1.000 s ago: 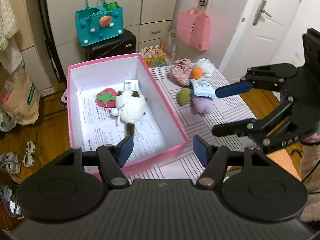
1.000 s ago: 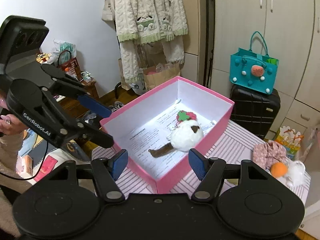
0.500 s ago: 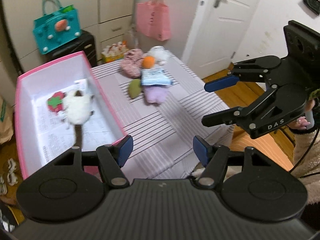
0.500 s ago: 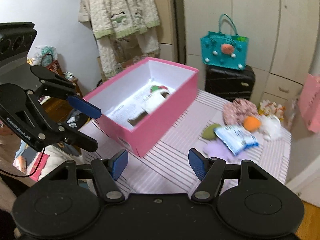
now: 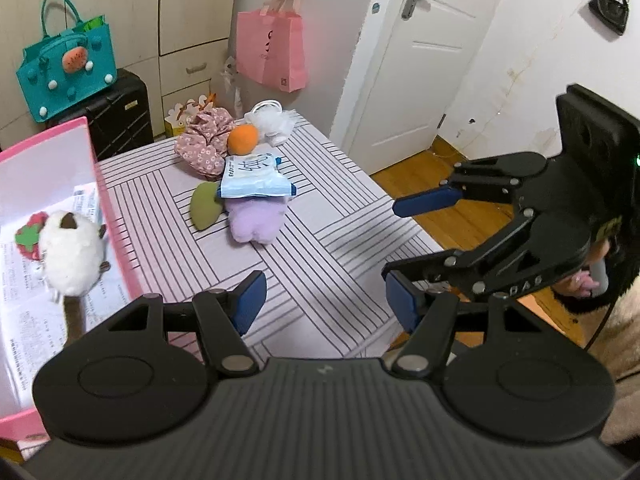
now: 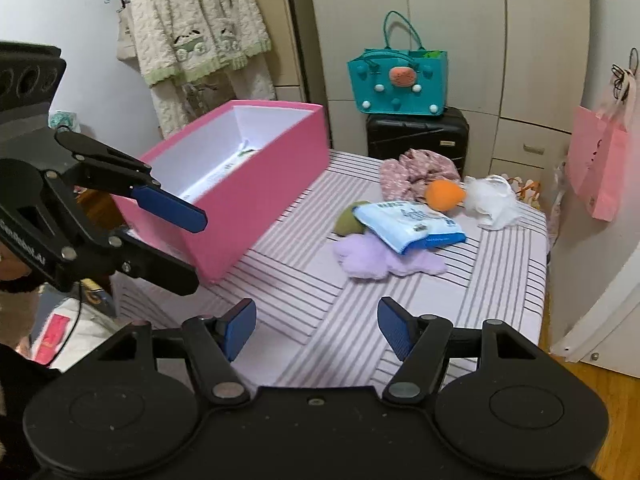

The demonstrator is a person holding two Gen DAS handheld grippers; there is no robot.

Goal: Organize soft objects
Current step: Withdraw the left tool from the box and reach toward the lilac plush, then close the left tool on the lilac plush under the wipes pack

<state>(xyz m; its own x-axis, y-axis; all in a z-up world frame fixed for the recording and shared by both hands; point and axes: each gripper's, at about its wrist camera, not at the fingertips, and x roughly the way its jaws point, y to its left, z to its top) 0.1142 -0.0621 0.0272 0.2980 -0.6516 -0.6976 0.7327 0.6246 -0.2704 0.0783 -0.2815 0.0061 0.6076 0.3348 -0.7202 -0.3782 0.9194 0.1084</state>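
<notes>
A pink box (image 5: 105, 196) (image 6: 256, 184) stands at the left of the striped table (image 5: 328, 216) and holds a white plush animal (image 5: 72, 256) and a red strawberry plush (image 5: 28, 236). Near the table's far end lie a lilac plush (image 5: 256, 220) (image 6: 372, 256), an olive-green pad (image 5: 205, 206) (image 6: 350, 216), a blue-white tissue pack (image 5: 254, 180) (image 6: 408, 224), an orange ball (image 5: 242, 139) (image 6: 442, 194), a floral cloth (image 5: 204, 144) (image 6: 412, 168) and a white mesh puff (image 5: 272, 118) (image 6: 492, 200). My left gripper (image 5: 324, 300) (image 6: 192, 248) and right gripper (image 6: 316, 324) (image 5: 394, 240) hang open and empty over the table's near part.
A teal felt bag (image 5: 66, 72) sits on a black suitcase (image 5: 120, 112) behind the table. A pink tote (image 5: 270, 52) hangs on the wall beside a white door (image 5: 416, 60). Knitted garments (image 6: 192, 32) hang at the left. Wooden floor (image 5: 432, 176) lies to the right of the table.
Both grippers have swung from over the pink box toward the pile of soft items and come lower. The box has slid to the left of both views. Jaws keep the same width.
</notes>
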